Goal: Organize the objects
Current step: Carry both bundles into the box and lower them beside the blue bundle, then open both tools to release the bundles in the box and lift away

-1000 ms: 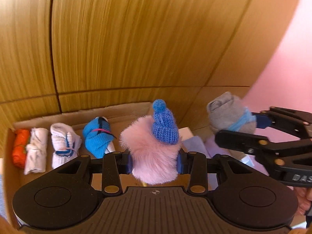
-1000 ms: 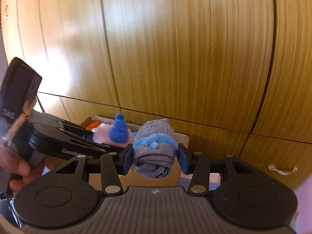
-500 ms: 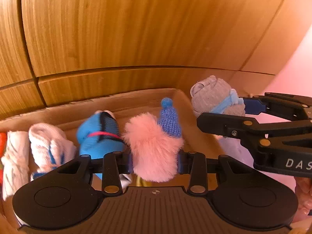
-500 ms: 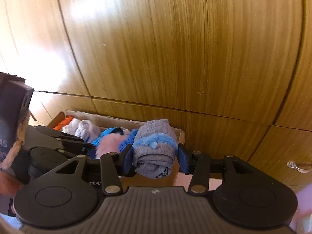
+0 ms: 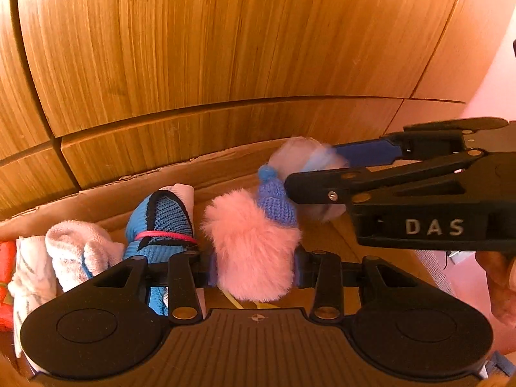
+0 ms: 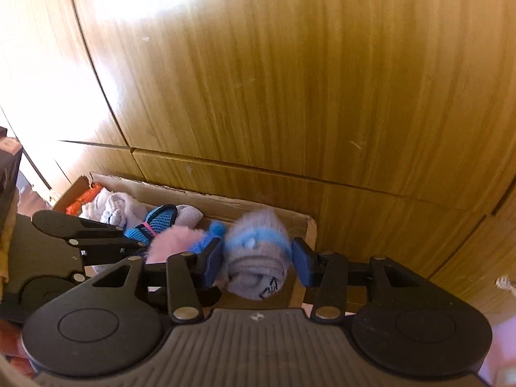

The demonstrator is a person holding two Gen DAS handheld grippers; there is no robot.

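Note:
My left gripper [image 5: 253,266] is shut on a fluffy pink bundle [image 5: 251,245] with a small blue knitted hat [image 5: 274,196], held low inside a cardboard box [image 5: 209,167]. My right gripper [image 6: 256,262] has its jaws parted around a grey rolled sock with a light blue band [image 6: 256,258]; the sock is blurred, with a gap at the right pad. It hangs over the box's right end [image 6: 303,222]. The right gripper also shows in the left wrist view [image 5: 325,174], just right of the pink bundle.
In the box, left of the pink bundle, stand a blue mesh bundle [image 5: 161,222], white rolled socks [image 5: 77,251] and an orange item [image 5: 6,264]. A wooden cabinet front [image 5: 225,48] rises right behind the box. A pink surface [image 5: 493,87] lies to the right.
Both grippers have moved down and forward into the box. The right gripper's jaws have opened and the grey sock is blurred as it comes loose. The left gripper still grips the pink bundle.

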